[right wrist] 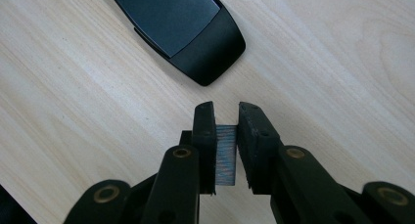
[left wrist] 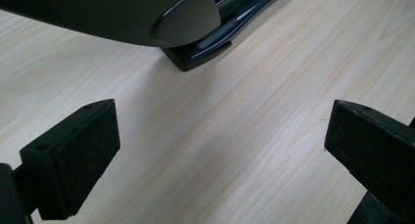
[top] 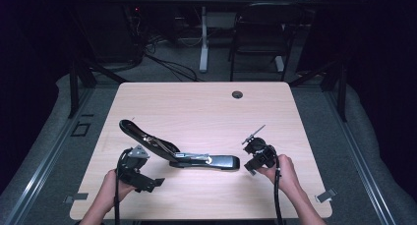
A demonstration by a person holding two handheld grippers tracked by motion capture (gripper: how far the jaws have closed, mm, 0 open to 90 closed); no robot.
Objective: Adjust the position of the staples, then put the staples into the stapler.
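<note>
1. High view: the stapler (top: 182,154) lies open near the middle of the table (top: 206,107). Its base runs from about 9 to 3 o'clock, and the lifted top arm points to 10 o'clock. The right gripper (top: 258,158) is just beside the base's right end, at 3 o'clock from it. The left gripper (top: 140,173) is at 7 o'clock from the stapler, a little below the raised arm.

2. Left gripper view: the jaws stand wide apart with only bare table between them. The stapler (left wrist: 195,33) is ahead at 12 o'clock, near but not touching.

3. Right gripper view: the jaws are closed on a strip of staples (right wrist: 225,155), held upright between the pads. The stapler's end (right wrist: 205,48) lies at 11 o'clock, near.

4. I judge that the right hand is the one to load the strip, so it must align the strip with the long axis of the open stapler.
</note>
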